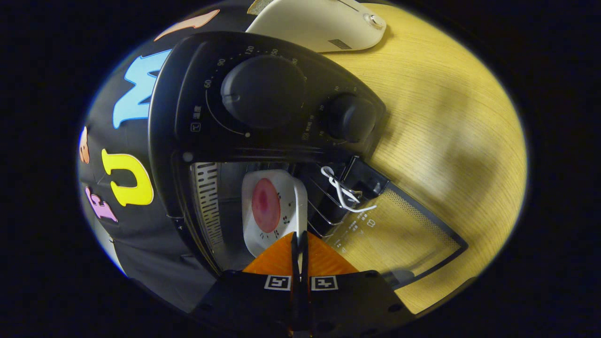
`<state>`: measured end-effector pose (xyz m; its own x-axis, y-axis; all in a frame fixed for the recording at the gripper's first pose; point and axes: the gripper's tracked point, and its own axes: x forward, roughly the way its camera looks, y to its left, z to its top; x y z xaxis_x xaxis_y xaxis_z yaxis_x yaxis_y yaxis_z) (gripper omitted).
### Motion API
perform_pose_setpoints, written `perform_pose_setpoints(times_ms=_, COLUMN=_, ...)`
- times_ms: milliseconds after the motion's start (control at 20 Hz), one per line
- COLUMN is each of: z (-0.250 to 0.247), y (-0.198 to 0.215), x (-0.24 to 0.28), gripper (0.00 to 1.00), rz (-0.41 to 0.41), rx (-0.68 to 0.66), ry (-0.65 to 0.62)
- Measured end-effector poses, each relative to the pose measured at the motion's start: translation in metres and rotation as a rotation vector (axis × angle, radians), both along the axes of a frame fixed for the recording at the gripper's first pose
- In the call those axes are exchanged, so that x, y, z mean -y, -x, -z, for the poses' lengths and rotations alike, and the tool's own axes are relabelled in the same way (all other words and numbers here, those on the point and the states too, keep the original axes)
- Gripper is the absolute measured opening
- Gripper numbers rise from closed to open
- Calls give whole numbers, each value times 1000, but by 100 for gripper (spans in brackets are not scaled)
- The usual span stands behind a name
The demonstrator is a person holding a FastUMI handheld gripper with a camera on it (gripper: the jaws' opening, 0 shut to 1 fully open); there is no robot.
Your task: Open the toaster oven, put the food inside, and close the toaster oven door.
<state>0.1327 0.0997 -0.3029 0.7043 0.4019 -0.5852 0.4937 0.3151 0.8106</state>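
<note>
Oven door (399, 234) lying open | I'm gripping the plate (270, 211) of food inside the toaster oven (263, 98), my gripper (299, 241) clamped on its rim | releasing, door-closing remaining

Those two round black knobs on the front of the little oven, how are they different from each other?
The large knob is clearly bigger than the small knob. The large knob's printed scale runs to higher numbers than the small one's. The large knob sits above the plate of food inside the oven; the small knob sits nearer the open glass door's hinge side. Both are black, round and on the same panel. The tongs are closed, just before the plate.
</note>
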Motion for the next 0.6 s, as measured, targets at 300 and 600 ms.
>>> perform_pose_setpoints(times_ms=300, z=-2, y=-21, x=-27, gripper=2, rz=69, rx=22, ry=-61)
perform_pose_setpoints(times_ms=600, z=-3, y=-16, x=-35, gripper=5, rz=27, rx=43, ry=4)
